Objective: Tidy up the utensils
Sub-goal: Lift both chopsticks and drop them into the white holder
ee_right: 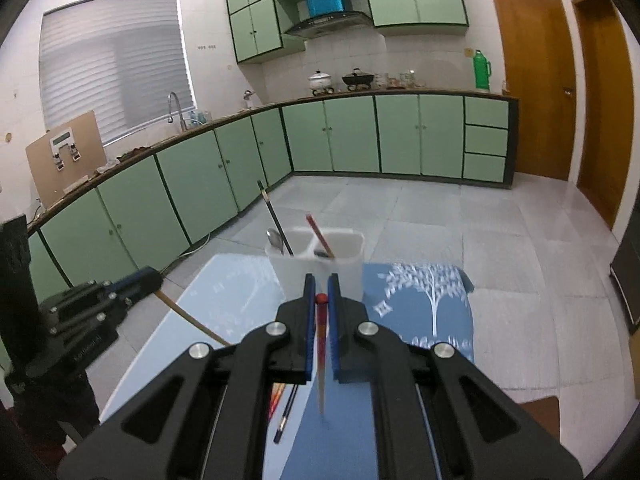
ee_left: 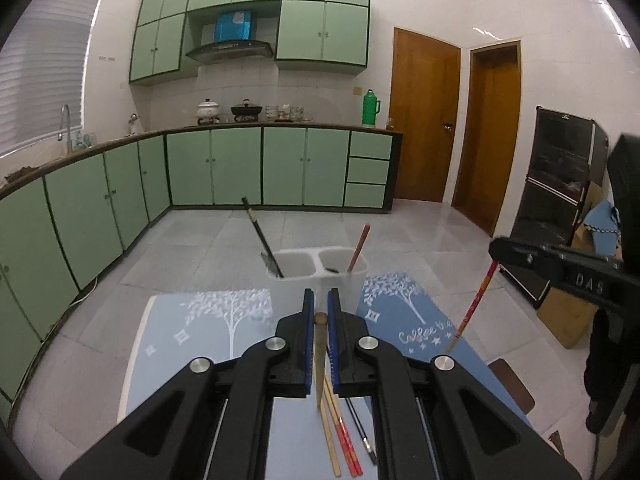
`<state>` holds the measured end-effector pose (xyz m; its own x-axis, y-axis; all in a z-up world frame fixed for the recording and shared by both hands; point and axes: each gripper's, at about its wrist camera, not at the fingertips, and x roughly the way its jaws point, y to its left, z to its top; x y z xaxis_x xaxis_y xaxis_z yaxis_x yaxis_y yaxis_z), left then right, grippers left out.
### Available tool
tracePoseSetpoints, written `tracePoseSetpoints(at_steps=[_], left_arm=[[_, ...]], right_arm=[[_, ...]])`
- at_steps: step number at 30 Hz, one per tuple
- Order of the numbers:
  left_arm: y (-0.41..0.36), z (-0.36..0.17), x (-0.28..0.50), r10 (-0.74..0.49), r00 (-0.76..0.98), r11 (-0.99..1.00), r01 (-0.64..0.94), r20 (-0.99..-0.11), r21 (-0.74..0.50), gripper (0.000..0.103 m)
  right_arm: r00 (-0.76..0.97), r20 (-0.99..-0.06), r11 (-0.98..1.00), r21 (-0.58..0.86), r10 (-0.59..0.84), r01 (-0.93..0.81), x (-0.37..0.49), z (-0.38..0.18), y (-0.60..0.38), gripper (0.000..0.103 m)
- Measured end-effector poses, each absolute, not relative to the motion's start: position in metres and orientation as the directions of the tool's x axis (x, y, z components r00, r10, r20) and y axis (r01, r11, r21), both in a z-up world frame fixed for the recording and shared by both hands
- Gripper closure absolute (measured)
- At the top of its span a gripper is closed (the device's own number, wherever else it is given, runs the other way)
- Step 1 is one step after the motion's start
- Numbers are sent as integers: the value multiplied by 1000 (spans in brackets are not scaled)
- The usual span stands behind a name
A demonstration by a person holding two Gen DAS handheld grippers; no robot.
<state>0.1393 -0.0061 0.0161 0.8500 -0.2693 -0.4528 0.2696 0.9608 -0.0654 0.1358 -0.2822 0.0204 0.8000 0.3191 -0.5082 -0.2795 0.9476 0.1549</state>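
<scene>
The left gripper (ee_left: pixel 321 312) is seen with its fingers closed on a brown wooden chopstick (ee_left: pixel 320 360), which hangs down between the blue pads above the worktop (ee_left: pixel 180 340). The right gripper (ee_right: pixel 321 298) is likewise closed, its fingers pinched on a red chopstick (ee_right: pixel 321 344) whose pale lower end points down towards the blue tree-patterned cloth (ee_right: pixel 424 300).

A white two-compartment utensil holder (ee_left: pixel 316 280) is stood on the worktop just ahead of both grippers. In the left compartment a black chopstick (ee_left: pixel 260 236) and a metal spoon (ee_right: pixel 275 238) are leaned; in the right compartment a reddish-brown chopstick (ee_left: pixel 359 248) is stood tilted.

Loose chopsticks (ee_left: pixel 344 436) are observed lying on the cloth beneath the left gripper: wooden, red and black ones, side by side.

In the left wrist view the right gripper is visible at the right edge, its red chopstick hanging aslant. Green cabinets (ee_right: pixel 352 136) are noted beyond the tiled floor (ee_right: pixel 440 220).
</scene>
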Motion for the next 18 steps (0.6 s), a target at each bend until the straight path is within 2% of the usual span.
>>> tracePoseSetpoints(at_steps=[9, 18], left_arm=[[-13, 49, 155, -288, 879, 955, 293, -379, -46, 97], [-12, 103, 190, -282, 929, 959, 277, -239, -54, 97]], right_arm=[[836, -448, 948, 139, 317, -285, 170, 70, -293, 98], [887, -353, 955, 118, 297, -273, 210, 107, -298, 98]])
